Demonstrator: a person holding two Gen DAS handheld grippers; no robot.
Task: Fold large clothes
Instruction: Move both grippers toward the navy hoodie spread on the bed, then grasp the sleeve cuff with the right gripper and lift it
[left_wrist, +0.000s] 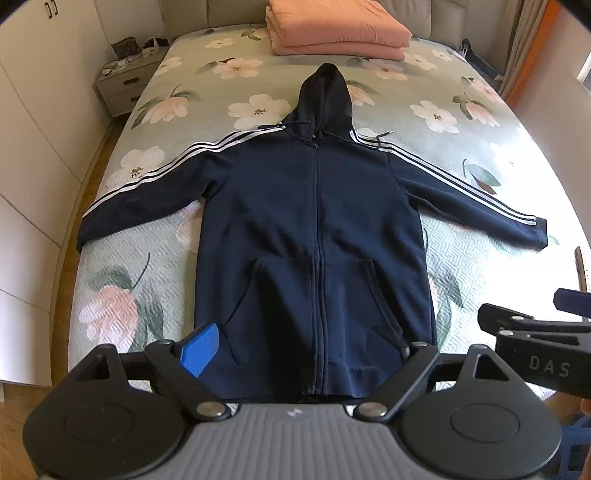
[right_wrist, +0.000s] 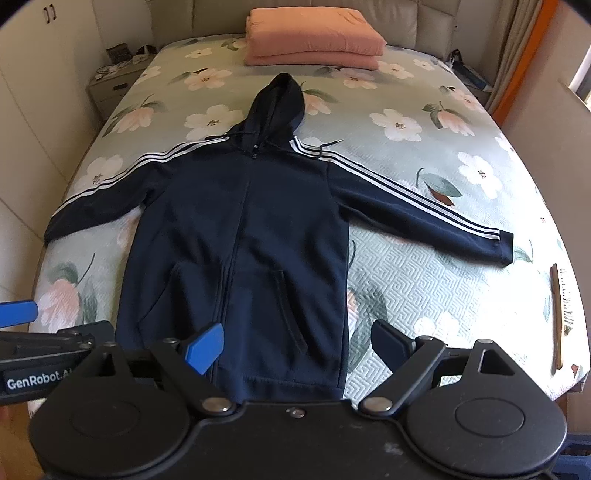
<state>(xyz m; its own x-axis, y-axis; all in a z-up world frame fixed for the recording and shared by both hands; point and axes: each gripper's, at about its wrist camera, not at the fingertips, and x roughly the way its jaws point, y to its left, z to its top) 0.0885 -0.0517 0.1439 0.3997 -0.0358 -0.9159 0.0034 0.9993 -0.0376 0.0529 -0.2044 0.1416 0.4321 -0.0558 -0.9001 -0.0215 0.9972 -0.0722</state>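
Observation:
A navy zip hoodie with white sleeve stripes lies flat and face up on the floral bedspread. Its sleeves are spread to both sides and its hood points toward the headboard. My left gripper hovers open just above the hem, its fingers spanning nearly the hem's width and holding nothing. My right gripper is open too, over the hem's right corner, with its right finger above bare bedspread. Each gripper shows at the edge of the other's view.
A folded pink blanket sits at the head of the bed. A nightstand and white wardrobe doors stand to the left. A thin wooden stick lies near the bed's right edge, and curtains hang at the right.

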